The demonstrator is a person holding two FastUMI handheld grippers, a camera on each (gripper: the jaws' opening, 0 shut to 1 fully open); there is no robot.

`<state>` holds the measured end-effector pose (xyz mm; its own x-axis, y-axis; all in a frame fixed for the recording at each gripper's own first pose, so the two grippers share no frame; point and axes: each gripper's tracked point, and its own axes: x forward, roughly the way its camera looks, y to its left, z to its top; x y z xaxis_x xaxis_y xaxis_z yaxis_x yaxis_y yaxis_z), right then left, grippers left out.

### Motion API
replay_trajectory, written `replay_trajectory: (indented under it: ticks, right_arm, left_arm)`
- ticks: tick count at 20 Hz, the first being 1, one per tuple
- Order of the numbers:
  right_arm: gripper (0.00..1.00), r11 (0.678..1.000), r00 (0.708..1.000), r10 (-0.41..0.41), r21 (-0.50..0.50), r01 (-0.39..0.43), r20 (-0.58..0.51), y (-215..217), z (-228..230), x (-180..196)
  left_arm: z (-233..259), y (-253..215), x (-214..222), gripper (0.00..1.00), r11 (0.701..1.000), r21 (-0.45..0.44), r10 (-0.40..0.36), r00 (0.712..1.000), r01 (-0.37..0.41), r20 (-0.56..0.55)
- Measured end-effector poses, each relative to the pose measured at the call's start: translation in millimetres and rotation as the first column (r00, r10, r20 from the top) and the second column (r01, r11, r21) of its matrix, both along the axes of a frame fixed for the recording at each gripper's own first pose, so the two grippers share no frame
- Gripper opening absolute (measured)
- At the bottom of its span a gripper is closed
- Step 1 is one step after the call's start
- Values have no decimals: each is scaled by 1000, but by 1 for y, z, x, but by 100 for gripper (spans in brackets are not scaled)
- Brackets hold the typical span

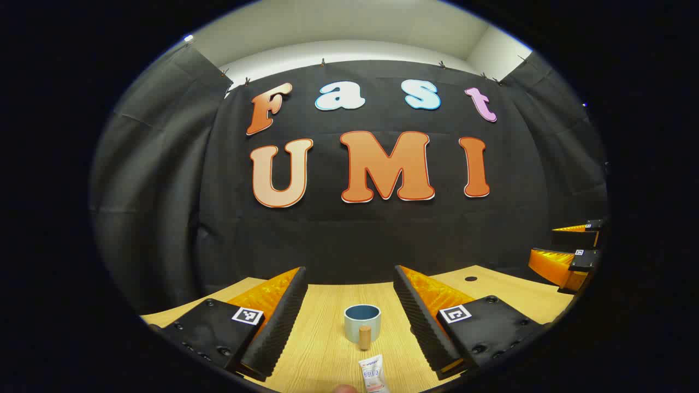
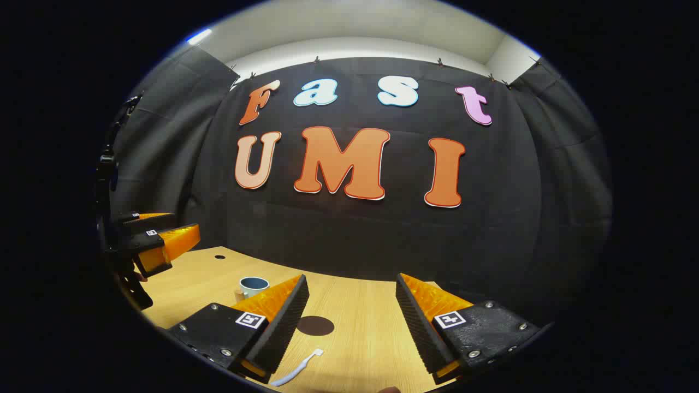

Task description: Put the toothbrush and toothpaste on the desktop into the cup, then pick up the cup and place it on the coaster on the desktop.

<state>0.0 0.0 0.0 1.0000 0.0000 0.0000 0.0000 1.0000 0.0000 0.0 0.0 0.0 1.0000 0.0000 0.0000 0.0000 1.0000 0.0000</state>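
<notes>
In the left gripper view, a pale blue cup [image 1: 362, 323] with a wooden handle stands upright on the wooden desktop [image 1: 322, 349], between and beyond my left gripper's [image 1: 349, 289] open fingers. A white toothpaste tube [image 1: 373, 373] lies flat just in front of the cup. The right gripper [image 1: 568, 248] hovers at the far right. In the right gripper view, my right gripper [image 2: 352, 292] is open and empty above the desk. A white toothbrush [image 2: 297, 369] lies near its left finger. A dark round coaster [image 2: 315, 326] sits just beyond the brush. The cup [image 2: 253, 286] stands farther left, and the left gripper [image 2: 158, 240] is at the far left.
A small dark hole [image 1: 471, 278] marks the desktop near the back. The black cloth wall rises right behind the desk's far edge. The desk's [image 2: 371, 327] right corner ends just past my right finger in the right gripper view.
</notes>
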Motion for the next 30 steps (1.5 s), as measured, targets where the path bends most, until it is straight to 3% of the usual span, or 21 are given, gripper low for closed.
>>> replay_trajectory:
  ticks: [12, 18, 24, 27, 30]
  right_arm:
    - [96, 999, 996, 13, 39, -10, -86, 1, -19, 6]
    - [96, 995, 970, 67, 84, -48, -235, 2, -42, 8]
    - [95, 989, 900, 130, 122, -87, -416, 8, -71, 15]
    - [94, 978, 845, 179, 183, -98, -505, 15, -85, 16]
    - [92, 962, 765, 240, 252, -104, -598, 26, -98, 11]
  left_arm:
    - [-16, 2, 8, 100, 1000, -20, 4, 998, -5, -57]
    - [-32, -7, 14, 100, 1000, 9, -23, 987, 25, -156]
    - [-52, -13, 25, 100, 996, 68, -42, 959, 63, -281]
    - [-79, -18, 30, 100, 994, 48, -68, 918, 94, -391]
    - [-97, -19, 32, 100, 991, 33, -97, 876, 127, -472]
